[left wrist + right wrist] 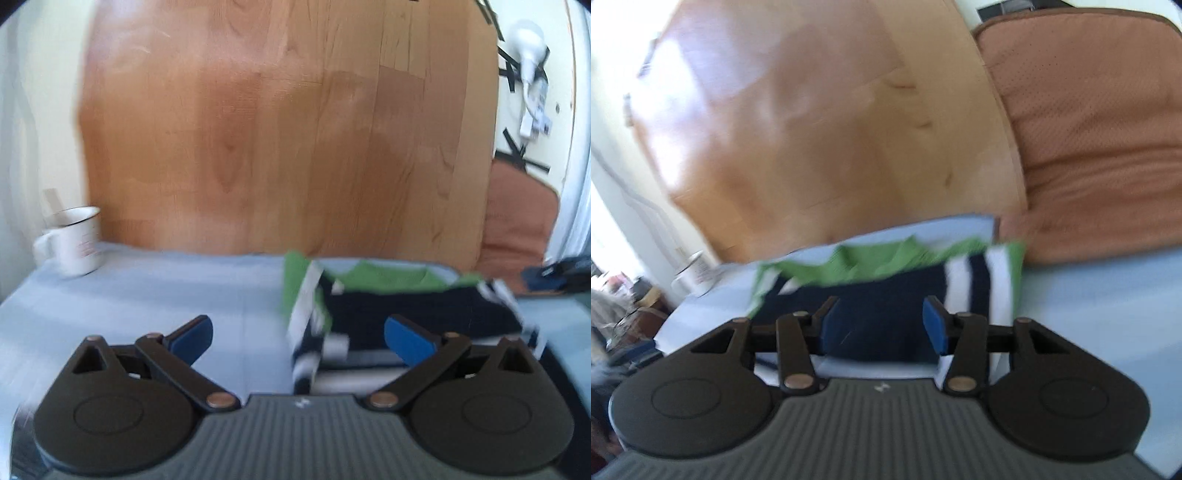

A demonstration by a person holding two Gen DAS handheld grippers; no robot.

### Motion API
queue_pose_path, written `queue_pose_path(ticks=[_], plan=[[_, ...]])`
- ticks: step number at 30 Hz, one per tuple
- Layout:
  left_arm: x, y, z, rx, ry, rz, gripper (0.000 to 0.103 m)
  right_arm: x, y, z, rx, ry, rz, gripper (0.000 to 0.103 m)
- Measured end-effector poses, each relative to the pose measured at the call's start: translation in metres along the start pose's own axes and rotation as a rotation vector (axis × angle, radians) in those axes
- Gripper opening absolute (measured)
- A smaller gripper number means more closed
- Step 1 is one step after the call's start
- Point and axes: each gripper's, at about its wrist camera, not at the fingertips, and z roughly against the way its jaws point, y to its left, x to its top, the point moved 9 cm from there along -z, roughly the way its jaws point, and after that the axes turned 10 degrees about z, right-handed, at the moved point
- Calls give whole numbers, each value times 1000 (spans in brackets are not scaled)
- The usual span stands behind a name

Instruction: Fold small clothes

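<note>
Clearly both grippers hang released, the left gripper [298, 338] spread wide, the right gripper [882, 325] narrower, above the striped shirt [417, 310] lying flat on the blue sheet [166, 295], likely poised for a fold.

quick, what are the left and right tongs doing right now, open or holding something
Left tongs: open, holding nothing.
Right tongs: open, empty, over the striped shirt.
</note>
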Motion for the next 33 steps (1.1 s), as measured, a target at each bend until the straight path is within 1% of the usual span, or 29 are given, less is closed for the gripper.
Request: queue_pose_path(ticks=[1, 3, 5, 7, 9, 11, 12, 13, 14, 15, 16, 17, 18, 22, 26, 30, 33], plan=[[13, 0, -17, -3, 0, -4, 103, 9, -6, -16, -2, 10, -9, 53], [29, 1, -54, 26, 10, -14, 103, 23, -15, -52, 9, 36, -34, 53], [36, -2, -97, 38, 52, -20, 103, 28, -20, -83, 14, 67, -45, 60], [33, -8, -132, 47, 88, -54, 103, 28, -25, -115, -6, 107, -47, 64], [26, -12, -162, 94, 127, -99, 102, 23, -29, -142, -17, 153, -68, 64], [17, -13, -182, 120, 159, -119, 92, 17, -29, -162, -16, 198, -65, 64], [14, -11, -190, 135, 177, -114, 79, 16, -26, -165, -16, 195, -28, 64], [12, -8, -196, 149, 190, -98, 51, 15, -23, -166, -17, 206, 10, 52], [11, -5, -201, 152, 209, -67, 36, 13, -20, -167, -17, 225, 34, 26], [10, -1, -206, 141, 237, -19, 14, 12, -19, -166, -23, 233, 53, 21], [9, 2, -207, 122, 251, 25, 11, 12, -18, -161, -18, 226, 63, 18], [10, 3, -206, 110, 247, 48, 10, 12, -16, -155, -10, 215, 70, 15], [12, 2, -202, 100, 234, 43, 10, 13, -13, -145, -3, 198, 72, 15], [21, -10, -171, 56, 153, -19, 9, 22, 7, -96, 25, 108, 101, 14], [25, -23, -122, -4, 69, -32, 9, 19, 33, -37, 37, 32, 149, 13], [11, -28, -69, -43, 26, -36, 9, 3, 58, 20, 59, -25, 172, 13], [-7, -23, -36, -64, 20, -27, 10, -17, 78, 44, 89, -38, 159, 13]])
